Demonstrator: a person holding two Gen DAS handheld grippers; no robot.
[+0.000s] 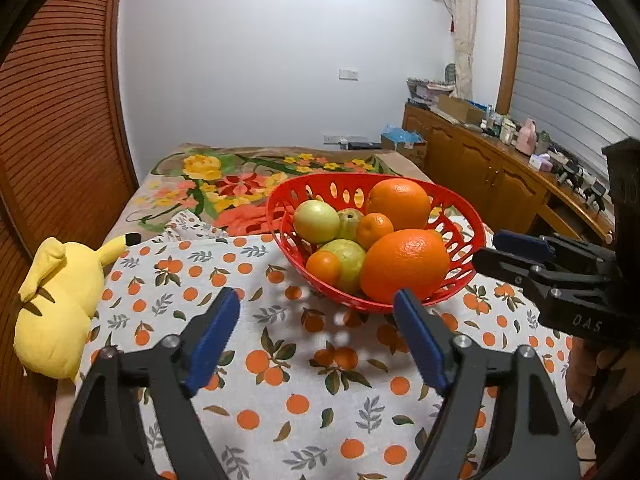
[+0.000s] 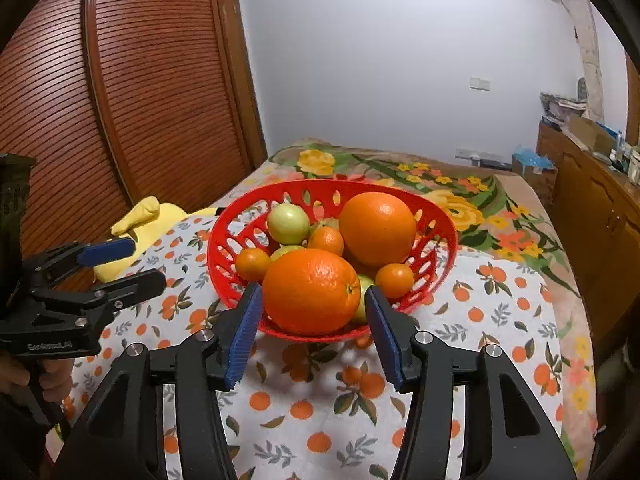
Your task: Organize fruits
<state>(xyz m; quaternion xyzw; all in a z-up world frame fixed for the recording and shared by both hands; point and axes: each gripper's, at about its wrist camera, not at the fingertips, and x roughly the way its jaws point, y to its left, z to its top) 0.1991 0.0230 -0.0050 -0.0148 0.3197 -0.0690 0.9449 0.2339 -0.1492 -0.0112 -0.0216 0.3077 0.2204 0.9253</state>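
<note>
A red plastic basket [image 1: 280,200] [image 2: 224,248] stands on the orange-print cloth. It holds two large oranges [image 1: 404,266] [image 2: 310,290], several small tangerines [image 1: 374,230] and several pale green fruits [image 1: 316,221]. My left gripper [image 1: 316,300] hovers over the cloth just short of the basket's near rim, open, with nothing between its blue pads [image 1: 216,332]. My right gripper [image 2: 313,294] [image 1: 490,250] is open at the basket's near right side, outside the rim. In the right wrist view the near large orange shows between its fingers, untouched. The left gripper [image 2: 140,264] appears at that view's left edge.
A yellow plush toy [image 1: 56,300] [image 2: 140,216] lies at the cloth's left edge. A floral blanket [image 1: 224,184] covers the surface beyond the basket. A louvred wooden door [image 1: 60,120] stands on the left, a cluttered wooden cabinet [image 1: 492,168] on the right. A hand [image 2: 44,376] holds the left gripper's handle.
</note>
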